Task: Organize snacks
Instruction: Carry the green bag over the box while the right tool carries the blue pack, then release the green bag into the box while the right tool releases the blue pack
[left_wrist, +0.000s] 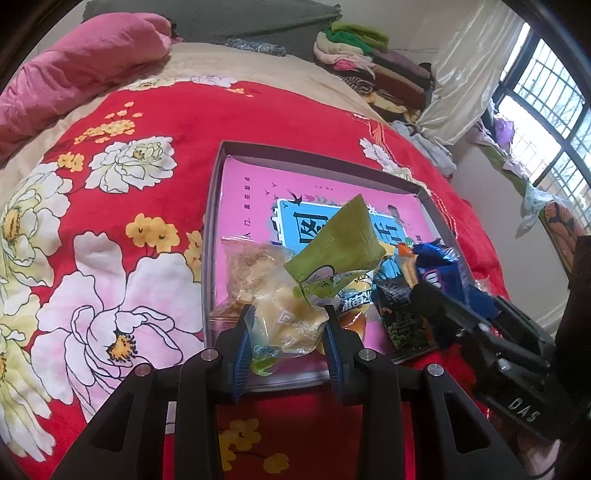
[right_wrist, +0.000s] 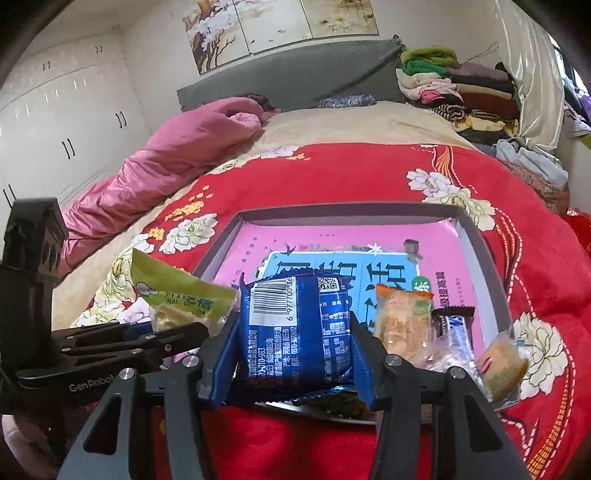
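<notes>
My left gripper (left_wrist: 290, 317) is shut on a green and clear snack packet (left_wrist: 332, 254) with a pale pastry inside, held over the near edge of the pink-lined shallow box (left_wrist: 317, 151). The packet also shows in the right wrist view (right_wrist: 181, 288). My right gripper (right_wrist: 293, 332) is shut on a blue snack packet (right_wrist: 295, 328) with a barcode, held over the box's near edge (right_wrist: 332, 218). In the left wrist view the right gripper (left_wrist: 443, 295) holds that blue packet (left_wrist: 439, 269). Several other snacks lie in the box's near part.
The box rests on a red flowered blanket (left_wrist: 147, 122) on a bed. A pink quilt (right_wrist: 177, 155) lies at the far left, a pile of folded clothes (right_wrist: 461, 88) at the far right. In the box lie an orange pastry packet (right_wrist: 402, 325) and a dark bar (right_wrist: 456, 328).
</notes>
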